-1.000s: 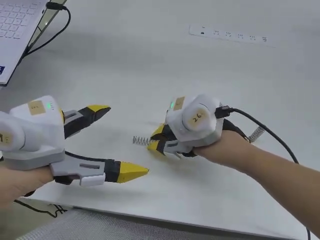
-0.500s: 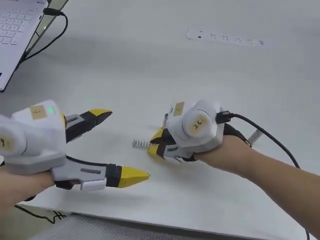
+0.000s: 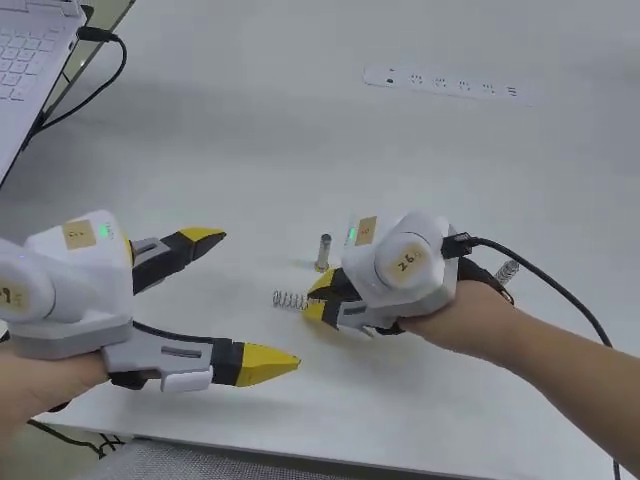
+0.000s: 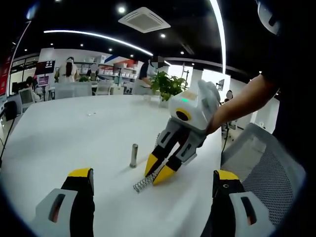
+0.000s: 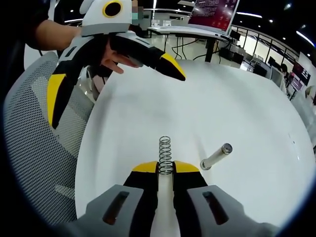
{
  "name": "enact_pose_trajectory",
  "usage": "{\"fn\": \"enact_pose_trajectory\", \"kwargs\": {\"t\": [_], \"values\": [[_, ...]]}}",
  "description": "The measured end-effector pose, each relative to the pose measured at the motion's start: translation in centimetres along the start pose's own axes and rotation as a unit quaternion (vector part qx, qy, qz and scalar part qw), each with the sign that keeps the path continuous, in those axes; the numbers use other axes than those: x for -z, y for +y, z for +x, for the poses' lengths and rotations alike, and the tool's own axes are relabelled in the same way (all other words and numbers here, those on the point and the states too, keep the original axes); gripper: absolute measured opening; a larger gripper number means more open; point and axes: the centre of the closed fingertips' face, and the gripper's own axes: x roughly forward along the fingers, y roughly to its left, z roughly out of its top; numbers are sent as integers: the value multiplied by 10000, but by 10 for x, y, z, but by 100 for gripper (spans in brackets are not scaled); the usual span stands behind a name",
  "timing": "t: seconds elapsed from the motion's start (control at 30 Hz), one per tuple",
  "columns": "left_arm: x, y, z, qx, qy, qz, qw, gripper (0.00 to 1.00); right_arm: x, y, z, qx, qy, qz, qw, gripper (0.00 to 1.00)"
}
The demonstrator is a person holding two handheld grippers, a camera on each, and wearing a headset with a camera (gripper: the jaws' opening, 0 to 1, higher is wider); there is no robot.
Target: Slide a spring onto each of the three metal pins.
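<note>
One right tool [image 5: 166,168], its yellow-tipped jaws clamped on one end of a small coiled steel spring [image 5: 165,150], low over the white desk [image 3: 300,150]. One short silver metal pin [image 3: 324,251] stood upright just beside. One left tool [image 3: 248,298], jaws spread wide, held nothing.

The spring [image 5: 165,154] is bare coiled wire, the pin [image 5: 216,157] smooth shiny metal, the table [image 3: 300,130] matt white, the chair [image 5: 44,163] grey mesh.
</note>
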Motion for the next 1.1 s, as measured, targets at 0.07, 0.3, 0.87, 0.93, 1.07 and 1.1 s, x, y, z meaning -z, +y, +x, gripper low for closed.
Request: {"fn": "enact_pose_trajectory", "kwargs": {"t": [0.07,0.3,0.87,0.93,1.07,1.1], "values": [[0,1,-1,-1,-3,-16,10000,98,0,0,0,16,14,-6,10000,8],[1,3,-4,-37,-15,-41,10000,98,0,-1,0,17,25,58,10000,8],[5,-1,-2,22,50,-61,10000,96,-1,4,-21,38,-168,18,9998,8],[5,-2,-1,44,55,-72,9999,96,-2,4,-28,52,-232,34,9997,8],[3,-6,4,119,48,-46,9999,95,-4,5,-41,95,-335,-6,9994,8],[3,-6,4,131,41,-51,9999,95,-4,5,-43,108,-360,-11,9993,8]]}}
